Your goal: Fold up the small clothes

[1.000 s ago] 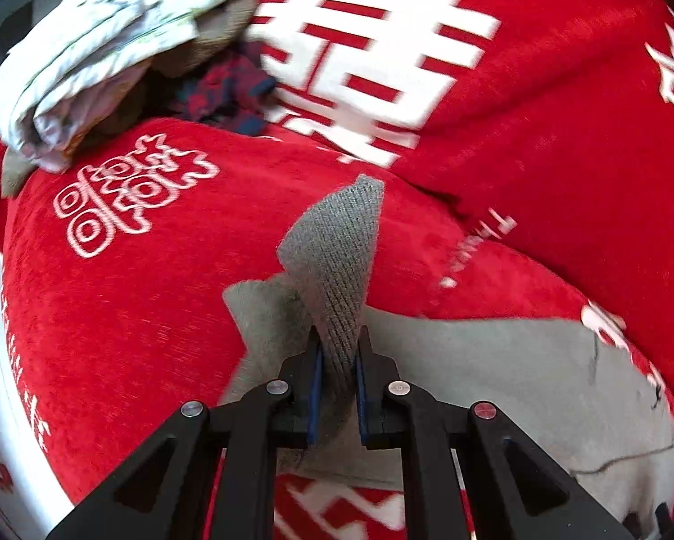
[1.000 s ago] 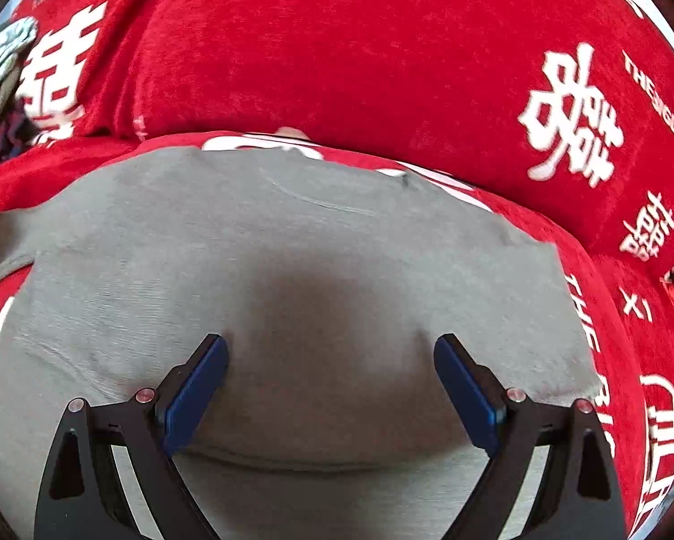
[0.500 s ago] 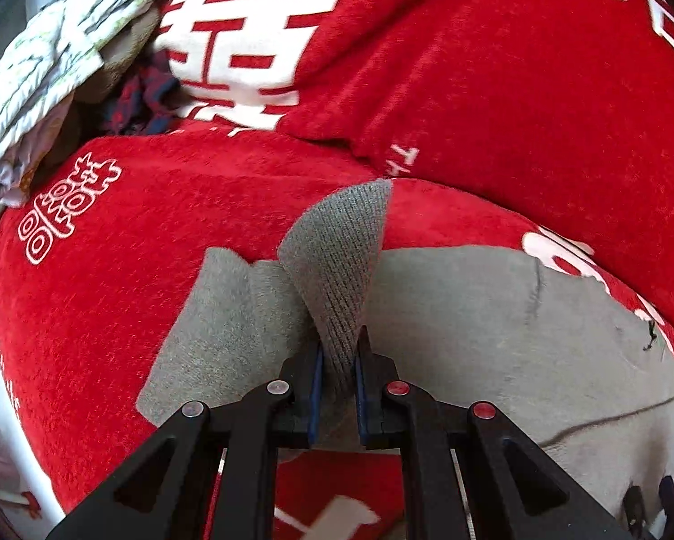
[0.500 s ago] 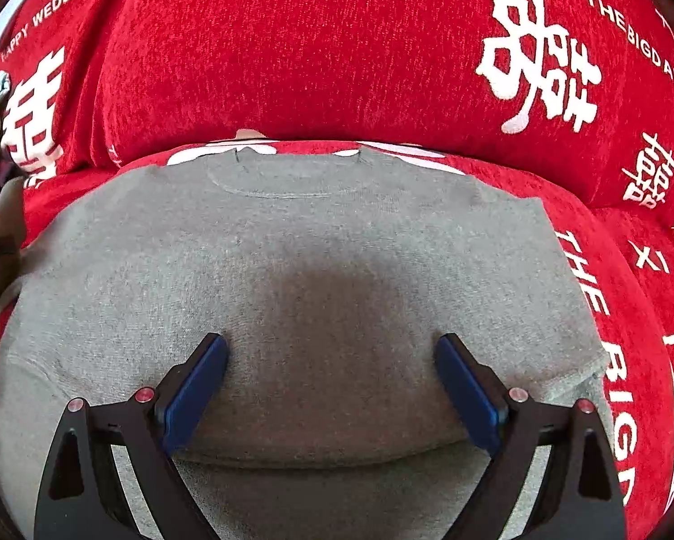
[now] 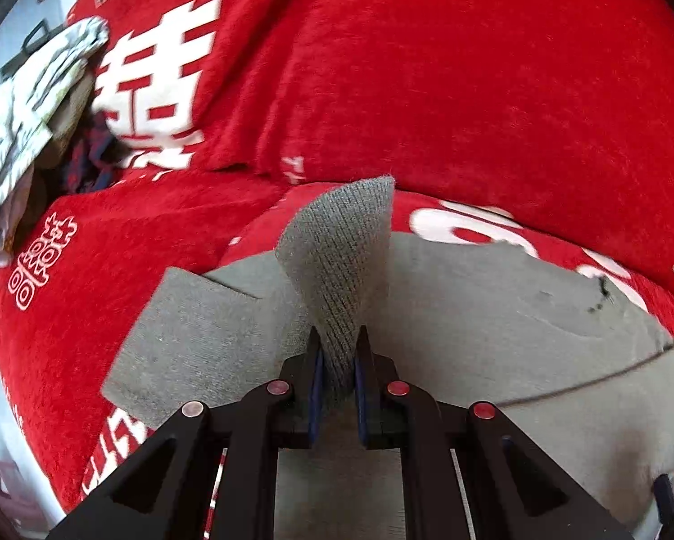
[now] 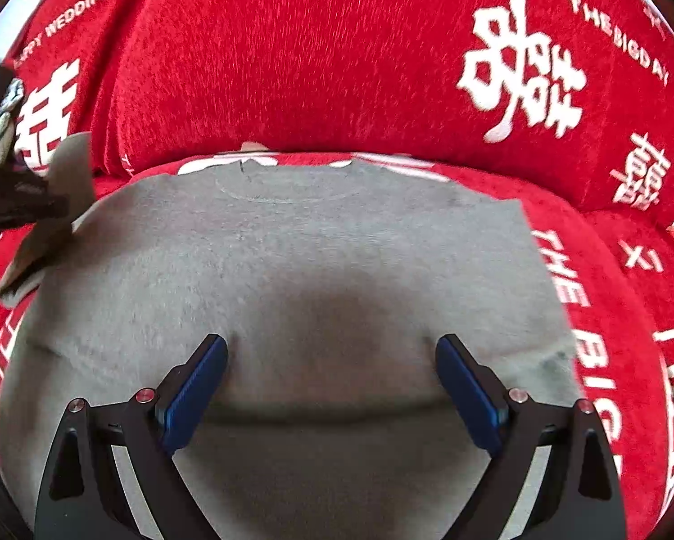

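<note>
Garment: I see the grey knit sweater (image 6: 318, 270) lying flat on the red sofa cover with white lettering (image 6: 291, 67).
Left gripper (image 5: 337, 360): clenched on the sweater's ribbed sleeve cuff (image 5: 341, 261), lifted at 9 o'clock.
Right gripper (image 6: 332, 378): released, over the hem.
Progress: early, I judge; body unfolded.

Sweater (image 6: 318, 270) on sofa (image 6: 291, 67) (clothes pile (image 5: 26, 121) leftward)

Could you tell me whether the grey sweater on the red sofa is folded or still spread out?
Mostly spread: the grey sweater lies flat on the red sofa, with only its sleeve lifted in the left gripper.
</note>
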The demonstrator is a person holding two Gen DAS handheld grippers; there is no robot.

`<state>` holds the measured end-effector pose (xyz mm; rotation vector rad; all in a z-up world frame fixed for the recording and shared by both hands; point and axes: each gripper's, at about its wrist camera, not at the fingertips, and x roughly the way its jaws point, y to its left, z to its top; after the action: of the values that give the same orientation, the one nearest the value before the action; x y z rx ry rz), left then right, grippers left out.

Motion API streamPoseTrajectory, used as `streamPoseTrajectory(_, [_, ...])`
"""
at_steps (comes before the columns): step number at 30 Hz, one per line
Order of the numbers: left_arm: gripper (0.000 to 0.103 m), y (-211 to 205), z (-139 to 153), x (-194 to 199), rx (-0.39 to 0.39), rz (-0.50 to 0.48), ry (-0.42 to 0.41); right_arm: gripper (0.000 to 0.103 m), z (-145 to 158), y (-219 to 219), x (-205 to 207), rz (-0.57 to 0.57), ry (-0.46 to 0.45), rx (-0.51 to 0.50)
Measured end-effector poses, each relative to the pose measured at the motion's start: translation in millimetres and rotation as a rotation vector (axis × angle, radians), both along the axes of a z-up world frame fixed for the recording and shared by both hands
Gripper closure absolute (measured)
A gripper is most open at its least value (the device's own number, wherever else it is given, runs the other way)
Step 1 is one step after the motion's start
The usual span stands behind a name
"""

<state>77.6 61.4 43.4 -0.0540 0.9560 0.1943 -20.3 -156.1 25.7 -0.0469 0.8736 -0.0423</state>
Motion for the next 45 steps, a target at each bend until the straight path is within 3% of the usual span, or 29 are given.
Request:
streamPoseTrajectory(3, [0.090,-23.7,-3.9,0.1,0.025,-0.027,0.012,0.008,2.7,-13.5,-9.7,-0.016,-0.008,-0.024])
streamPoseTrajectory(8, [0.090,-56.2,-6.5,0.8,0.028,-0.054,0.022,0.008,-7.4,-34.6,-13.4,-0.019,0.014,0.086])
streamPoseTrajectory(14, [0.090,-94.9,-3.3,3.2,0.006,-0.099,0.017,0.008,-9.3,-32.0,-13.4,-0.013,0.011,0.084])
streamPoseTrajectory(28, [0.090,-125.2,11.8,-3.6,0.036,-0.148,0.006,0.008,-9.3,-33.7,-16.4,-0.011,0.016,0.088])
streamPoseTrajectory(34, [0.090,-151.6,21.4,-9.3,0.045,-0.208,-0.022,0.008,-7.8,-33.8,-30.5,0.013,0.019,0.025])
streamPoseTrajectory(45, [0.090,-211.2,16.6,-22.8,0.088,-0.364,-0.021,0.008,-10.6,-45.3,-37.5,0.011,0.000,0.045])
